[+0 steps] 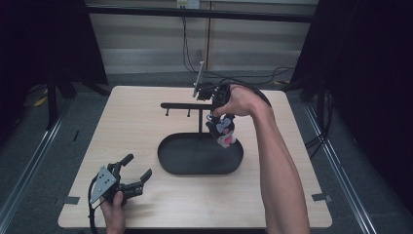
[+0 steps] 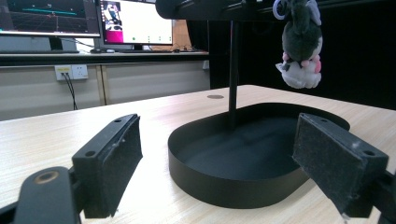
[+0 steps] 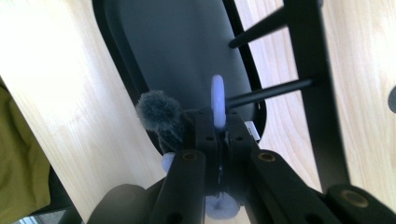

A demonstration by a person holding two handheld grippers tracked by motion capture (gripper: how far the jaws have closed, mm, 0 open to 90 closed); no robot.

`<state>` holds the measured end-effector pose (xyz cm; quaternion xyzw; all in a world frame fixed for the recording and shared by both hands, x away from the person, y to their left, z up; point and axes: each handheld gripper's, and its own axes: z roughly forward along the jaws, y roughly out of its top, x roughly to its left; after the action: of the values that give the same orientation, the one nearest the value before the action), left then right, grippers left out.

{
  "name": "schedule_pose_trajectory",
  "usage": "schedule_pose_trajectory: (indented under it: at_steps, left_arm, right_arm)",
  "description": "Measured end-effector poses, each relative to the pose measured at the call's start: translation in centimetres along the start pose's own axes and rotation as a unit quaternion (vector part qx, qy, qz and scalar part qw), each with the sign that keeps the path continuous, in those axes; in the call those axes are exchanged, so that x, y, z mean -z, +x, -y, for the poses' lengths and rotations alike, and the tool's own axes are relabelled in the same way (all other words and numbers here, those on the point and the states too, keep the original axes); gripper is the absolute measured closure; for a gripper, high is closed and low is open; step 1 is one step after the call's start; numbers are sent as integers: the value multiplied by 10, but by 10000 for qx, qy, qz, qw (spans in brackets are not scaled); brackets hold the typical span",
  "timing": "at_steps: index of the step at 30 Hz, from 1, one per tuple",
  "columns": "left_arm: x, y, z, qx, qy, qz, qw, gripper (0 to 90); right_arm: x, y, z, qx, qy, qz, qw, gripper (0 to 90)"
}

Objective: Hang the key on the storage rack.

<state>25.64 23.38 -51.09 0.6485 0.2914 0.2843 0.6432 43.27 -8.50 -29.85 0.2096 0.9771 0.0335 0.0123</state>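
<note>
A grey, white and pink plush toy [image 1: 224,132] with a lavender ring [image 3: 217,100] hangs from my right gripper [image 1: 215,116], which is shut on the ring. It hangs over the right part of the black oval tray [image 1: 165,161], beside the post of the black hanging rack [image 1: 180,105]. In the right gripper view the ring stands up between the jaws, close to a rack peg [image 3: 271,93], and the toy's grey fur [image 3: 161,116] shows at the left. My left gripper [image 1: 140,165] rests open at the table's front left, holding nothing. It faces the tray [image 2: 210,186] and the hanging toy [image 2: 301,46].
The rack's post [image 2: 232,70] rises from the tray's far side, and its crossbar carries short pegs. The wooden table [image 1: 122,126] lies bare around the tray. Monitors [image 2: 135,21] stand on a bench beyond the table. Dark curtains flank both sides.
</note>
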Motion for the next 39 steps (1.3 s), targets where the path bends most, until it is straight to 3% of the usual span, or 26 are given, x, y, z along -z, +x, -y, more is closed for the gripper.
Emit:
schedule_pose_trajectory:
  at_steps: [7,21,27,37,39]
  left_arm:
    - [0,0,0,-4,-2,-2,10000,152]
    - [0,0,0,-5,5,17,10000,152]
    - [0,0,0,-1,7,20,10000,152]
    - [0,0,0,-6,4,16,10000,152]
    - [0,0,0,-8,6,17,10000,153]
  right_arm:
    - [-2,-5,0,-73,87,21,9999,875]
    - [-8,-16,1,-333,-119,38,9994,869]
    - [-14,-18,5,-383,-60,8,9992,871]
    - [-14,-12,9,-378,-168,-12,9991,843]
    - [-12,-10,11,-378,-316,-29,9988,817]
